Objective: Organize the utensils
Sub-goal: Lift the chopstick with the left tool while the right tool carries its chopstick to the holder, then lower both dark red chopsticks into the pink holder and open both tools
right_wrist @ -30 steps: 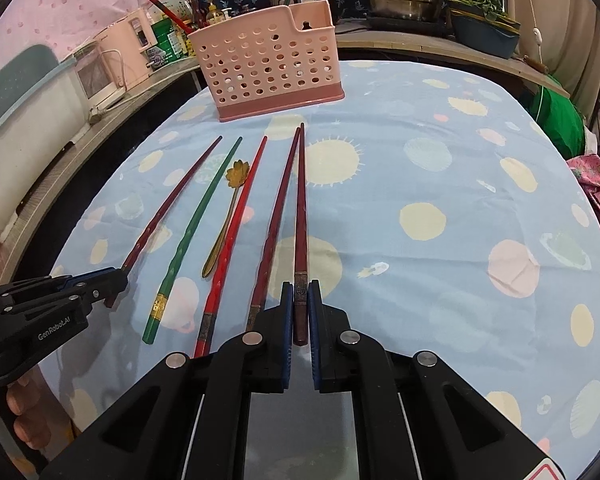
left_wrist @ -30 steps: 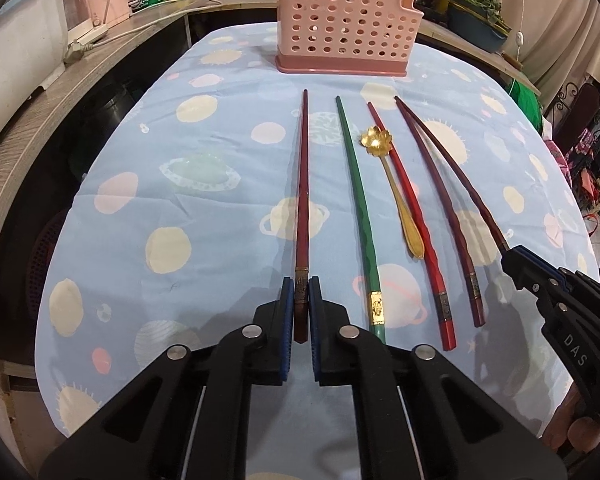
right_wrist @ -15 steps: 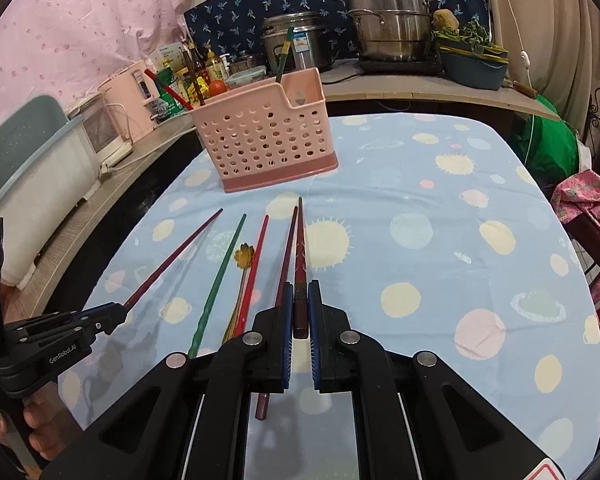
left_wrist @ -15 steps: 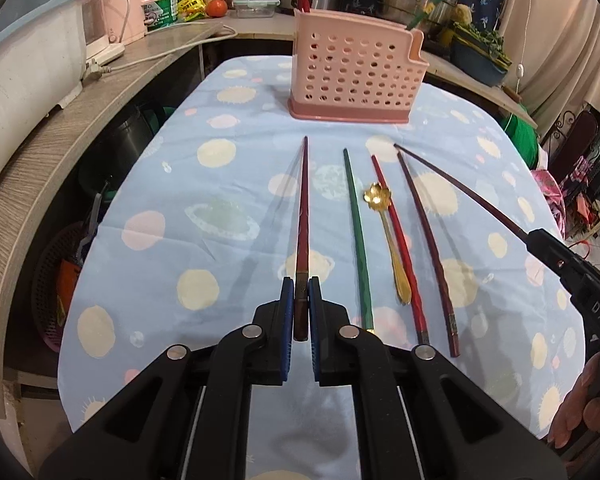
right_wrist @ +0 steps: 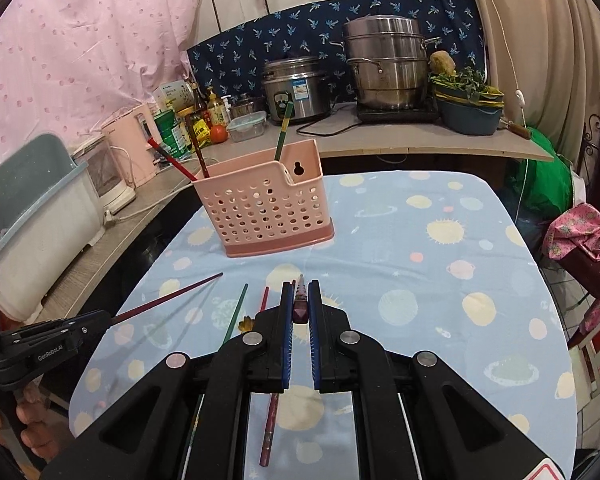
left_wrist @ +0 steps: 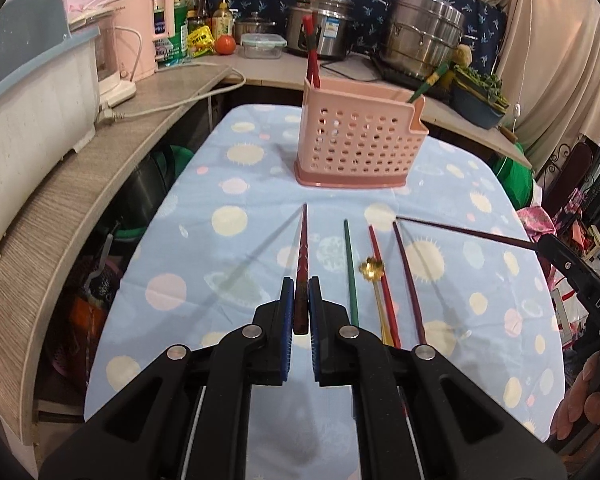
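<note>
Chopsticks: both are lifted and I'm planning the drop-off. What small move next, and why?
Probably carry both forward over the pink basket. Each hand-held gripper, left and right, grips a dark red chopstick short of it, tips pointing at it.

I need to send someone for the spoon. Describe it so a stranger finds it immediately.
Start at the pink perforated basket on the blue planet-print tablecloth. In front of it lies a row of long chopsticks. The small gold spoon lies between the green chopstick and the red chopstick: the only metallic piece, shorter, with a flower-shaped bowl.
</note>
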The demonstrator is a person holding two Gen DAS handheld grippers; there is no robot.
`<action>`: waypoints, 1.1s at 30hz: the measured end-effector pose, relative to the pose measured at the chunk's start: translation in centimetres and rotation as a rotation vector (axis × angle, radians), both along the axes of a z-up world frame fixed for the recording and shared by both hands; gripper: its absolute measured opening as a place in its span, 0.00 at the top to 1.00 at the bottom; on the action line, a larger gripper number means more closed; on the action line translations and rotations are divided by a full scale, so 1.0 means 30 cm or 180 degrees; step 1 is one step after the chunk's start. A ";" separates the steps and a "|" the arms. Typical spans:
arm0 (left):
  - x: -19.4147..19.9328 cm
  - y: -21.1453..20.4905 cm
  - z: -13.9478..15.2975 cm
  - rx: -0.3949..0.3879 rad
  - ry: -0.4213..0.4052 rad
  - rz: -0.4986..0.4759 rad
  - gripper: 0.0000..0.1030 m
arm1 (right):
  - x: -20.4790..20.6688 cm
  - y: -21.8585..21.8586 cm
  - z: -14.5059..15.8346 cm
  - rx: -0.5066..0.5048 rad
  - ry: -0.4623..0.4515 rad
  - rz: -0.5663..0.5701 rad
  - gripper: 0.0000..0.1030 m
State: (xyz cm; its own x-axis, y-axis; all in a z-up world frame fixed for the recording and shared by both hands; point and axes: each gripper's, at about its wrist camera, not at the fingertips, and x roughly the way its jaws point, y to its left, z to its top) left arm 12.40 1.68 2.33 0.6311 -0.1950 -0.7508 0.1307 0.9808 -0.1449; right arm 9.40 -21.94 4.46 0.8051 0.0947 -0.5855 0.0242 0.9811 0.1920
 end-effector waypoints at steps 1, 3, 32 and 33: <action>0.006 0.001 0.019 -0.0002 -0.0041 0.0008 0.93 | 0.006 -0.003 0.010 0.0016 -0.0019 0.0008 0.93; 0.015 0.000 0.047 -0.0001 -0.0097 0.0013 0.93 | 0.018 -0.006 0.034 0.0028 -0.0062 0.0014 0.93; 0.305 -0.057 0.610 -0.0280 -0.1042 0.0003 0.93 | 0.314 -0.060 0.457 0.0451 -0.0873 0.0011 0.93; 0.314 -0.059 0.627 -0.0291 -0.1075 0.0015 0.93 | 0.330 -0.062 0.476 0.0469 -0.0914 0.0010 0.93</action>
State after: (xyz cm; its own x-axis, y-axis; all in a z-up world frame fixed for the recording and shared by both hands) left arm 21.82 -0.10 21.14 0.8420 -0.2483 -0.4789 0.1818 0.9665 -0.1814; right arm 19.32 -23.80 18.75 0.9350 0.1645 -0.3143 -0.0547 0.9422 0.3306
